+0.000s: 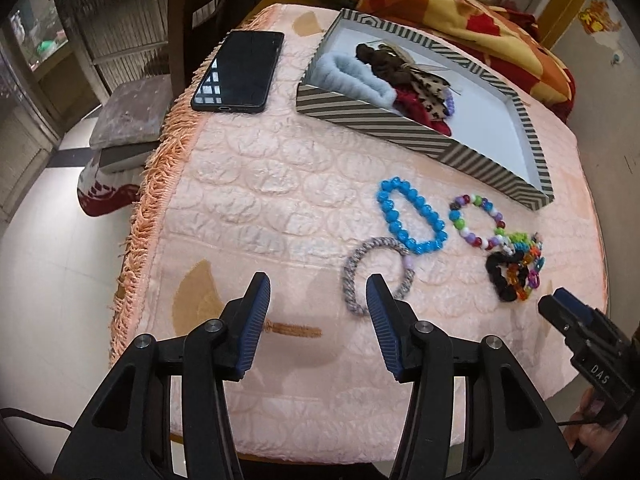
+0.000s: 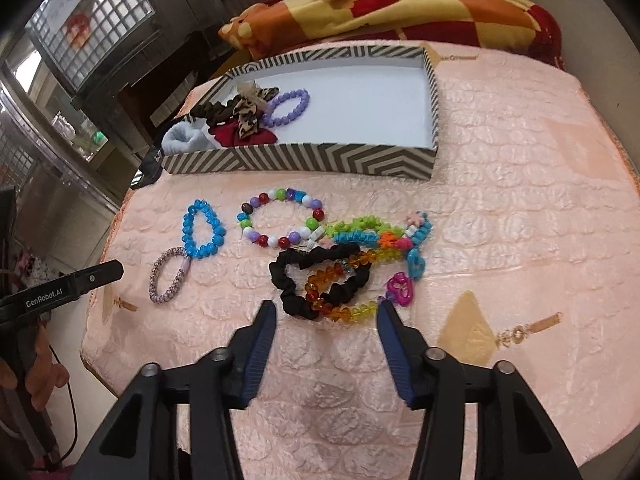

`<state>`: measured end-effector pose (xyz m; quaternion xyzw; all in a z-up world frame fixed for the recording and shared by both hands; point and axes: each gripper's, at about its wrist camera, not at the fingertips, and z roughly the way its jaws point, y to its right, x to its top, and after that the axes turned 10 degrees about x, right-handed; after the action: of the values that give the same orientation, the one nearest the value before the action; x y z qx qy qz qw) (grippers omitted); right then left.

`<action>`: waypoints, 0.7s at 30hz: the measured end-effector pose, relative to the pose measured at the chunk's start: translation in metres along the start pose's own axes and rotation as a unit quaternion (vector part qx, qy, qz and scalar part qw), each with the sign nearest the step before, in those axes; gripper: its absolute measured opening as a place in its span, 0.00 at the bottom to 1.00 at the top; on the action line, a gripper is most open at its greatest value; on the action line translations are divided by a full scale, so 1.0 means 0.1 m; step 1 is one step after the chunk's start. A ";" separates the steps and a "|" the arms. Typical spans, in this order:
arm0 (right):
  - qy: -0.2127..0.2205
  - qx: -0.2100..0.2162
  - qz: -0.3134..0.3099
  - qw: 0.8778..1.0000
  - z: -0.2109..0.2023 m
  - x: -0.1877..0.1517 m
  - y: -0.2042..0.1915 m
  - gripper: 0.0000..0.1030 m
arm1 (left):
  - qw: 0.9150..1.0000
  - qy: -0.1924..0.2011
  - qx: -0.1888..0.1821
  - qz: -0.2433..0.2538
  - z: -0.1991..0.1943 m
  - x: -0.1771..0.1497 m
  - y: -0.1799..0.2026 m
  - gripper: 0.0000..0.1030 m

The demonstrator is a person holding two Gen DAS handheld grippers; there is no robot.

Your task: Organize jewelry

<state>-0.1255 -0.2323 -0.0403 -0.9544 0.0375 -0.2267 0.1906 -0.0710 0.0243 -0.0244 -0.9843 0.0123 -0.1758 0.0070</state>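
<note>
Loose jewelry lies on the pink quilted cloth [image 2: 500, 200]: a blue bead bracelet [image 2: 188, 216] [image 1: 390, 196], a multicoloured bead bracelet [image 2: 260, 200] [image 1: 456, 216], a grey braided band [image 2: 160, 280] [image 1: 352, 272], a black scrunchie [image 2: 288, 284] [image 1: 500, 276], an amber bead bracelet [image 2: 316, 292] and neon pieces [image 2: 360, 232]. The striped box [image 2: 304, 158] [image 1: 360, 120] holds scrunchies and a purple bracelet [image 2: 288, 108]. My left gripper [image 1: 318, 284] hangs open just left of the grey band. My right gripper [image 2: 326, 308] is open, its tips beside the near edge of the scrunchie pile.
A black phone [image 1: 240, 72] lies at the cloth's far left, by the fringe [image 1: 160, 184]. A red and yellow blanket [image 2: 400, 4] is heaped behind the box. A chair with a cushion [image 1: 128, 112] stands left of the table.
</note>
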 end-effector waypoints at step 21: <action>-0.044 -0.011 -0.049 0.998 0.33 -0.01 0.07 0.30 | 0.997 -0.046 -0.029 0.052 0.37 0.15 0.11 0.52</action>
<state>-0.1114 -0.2268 -0.0709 -0.9662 -0.0149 -0.1930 0.1702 -0.0447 0.0131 -0.0545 -0.9892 0.0678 -0.1294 -0.0118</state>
